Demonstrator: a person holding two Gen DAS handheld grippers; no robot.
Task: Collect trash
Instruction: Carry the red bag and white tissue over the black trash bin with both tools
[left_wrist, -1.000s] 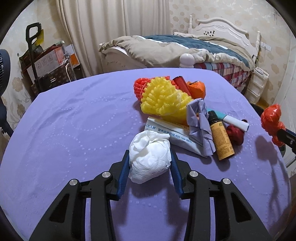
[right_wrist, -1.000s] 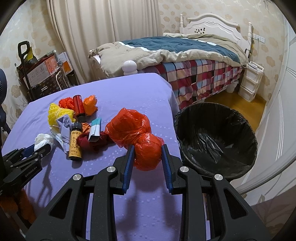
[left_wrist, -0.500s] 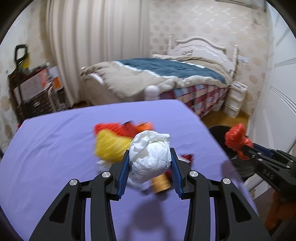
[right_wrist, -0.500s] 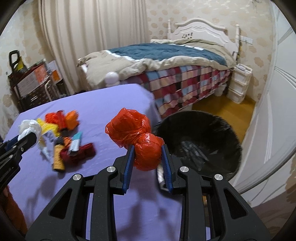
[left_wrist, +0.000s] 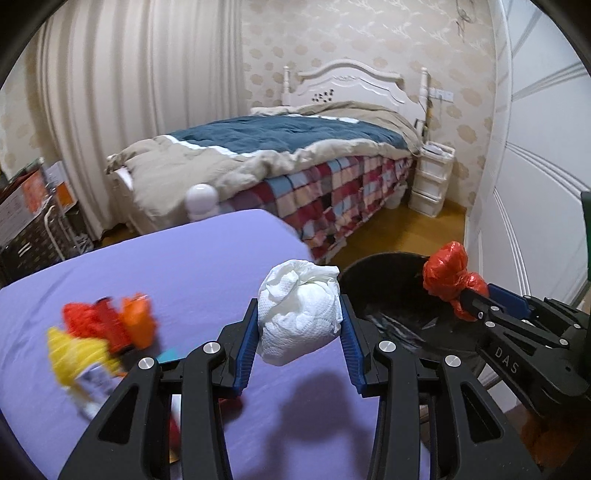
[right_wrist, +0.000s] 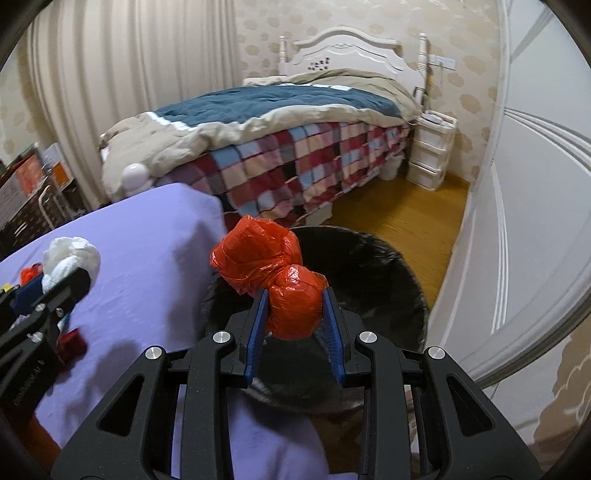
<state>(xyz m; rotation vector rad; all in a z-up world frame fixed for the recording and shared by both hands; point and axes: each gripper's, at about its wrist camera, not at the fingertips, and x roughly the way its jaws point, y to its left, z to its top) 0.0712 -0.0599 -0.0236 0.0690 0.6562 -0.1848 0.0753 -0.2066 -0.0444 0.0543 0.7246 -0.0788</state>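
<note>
The white paper wad (left_wrist: 299, 319) is pinched between the blue pads of the left gripper (left_wrist: 299, 343) and held in the air above the right edge of the purple table (left_wrist: 166, 273). The red plastic bag (right_wrist: 273, 280) is clamped in the narrow jaws of the right gripper (right_wrist: 293, 326), over the near rim of the black trash bin (right_wrist: 391, 280), which stands on the floor just beside the table's right edge. Other trash (left_wrist: 103, 339) lies near the table's left edge; it is blurred, perhaps yellow and orange netting.
</note>
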